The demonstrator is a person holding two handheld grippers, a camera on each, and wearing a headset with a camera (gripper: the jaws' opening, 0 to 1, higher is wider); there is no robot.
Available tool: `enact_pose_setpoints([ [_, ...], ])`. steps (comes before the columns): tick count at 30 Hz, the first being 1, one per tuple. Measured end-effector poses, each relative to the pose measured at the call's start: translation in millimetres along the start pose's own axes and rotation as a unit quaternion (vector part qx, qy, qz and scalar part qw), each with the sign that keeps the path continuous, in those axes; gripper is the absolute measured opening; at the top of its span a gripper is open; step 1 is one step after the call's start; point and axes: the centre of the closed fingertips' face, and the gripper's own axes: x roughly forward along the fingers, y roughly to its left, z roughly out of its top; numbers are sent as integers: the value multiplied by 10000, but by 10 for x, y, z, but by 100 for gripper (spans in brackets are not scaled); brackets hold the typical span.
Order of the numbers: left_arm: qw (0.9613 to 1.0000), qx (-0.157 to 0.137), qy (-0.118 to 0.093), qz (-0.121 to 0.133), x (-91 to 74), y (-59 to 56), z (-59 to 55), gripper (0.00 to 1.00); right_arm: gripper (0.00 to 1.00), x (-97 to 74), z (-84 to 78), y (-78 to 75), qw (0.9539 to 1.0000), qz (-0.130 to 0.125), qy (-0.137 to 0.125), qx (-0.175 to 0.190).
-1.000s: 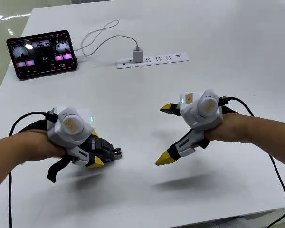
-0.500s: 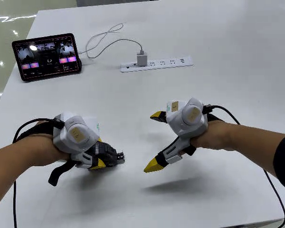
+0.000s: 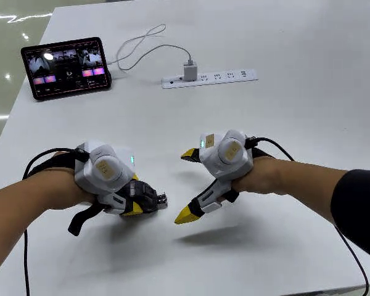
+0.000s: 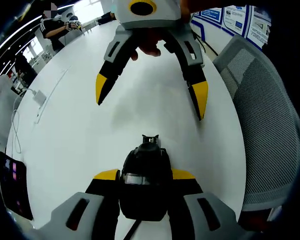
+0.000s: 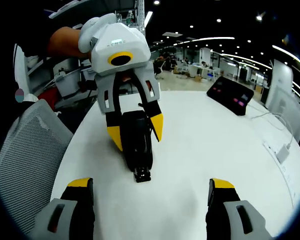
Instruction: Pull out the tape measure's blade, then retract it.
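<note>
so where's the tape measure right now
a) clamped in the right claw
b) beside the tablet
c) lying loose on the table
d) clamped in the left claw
d: the left claw is shut on the black tape measure, while the right claw stands open just in front of it.

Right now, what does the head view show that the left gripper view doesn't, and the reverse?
Head view: the person's forearms and a trailing cable. Left gripper view: a grey mesh chair beside the table. Shared: the tape measure clamped in the left gripper, blade in, the open right gripper facing it, and the tablet.
</note>
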Motion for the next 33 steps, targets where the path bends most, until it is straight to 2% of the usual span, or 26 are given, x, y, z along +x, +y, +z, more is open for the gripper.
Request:
enact_pose_setpoints([
  [6,10000,-29,-31,-6,0,-3,-4,31,83,78,13,39,9996,110,55,-242],
  [13,10000,-30,-38,-16,-3,-3,-3,32,64,151,31,48,9992,156,95,-351],
  [15,10000,-36,-53,-7,-3,-2,-4,32,59,175,44,81,9993,213,73,-290],
  [18,10000,-56,-81,9,-4,-3,-3,32,53,246,7,151,9981,326,198,-483],
  [27,9999,-49,-116,-8,-2,-6,1,32,40,349,-19,99,9976,367,278,-518],
  [30,9999,-45,-113,-12,-1,-4,3,32,36,374,-66,107,9969,453,379,-512],
  [33,9999,-47,-118,-20,2,0,4,32,27,404,-64,65,9970,369,413,-533],
])
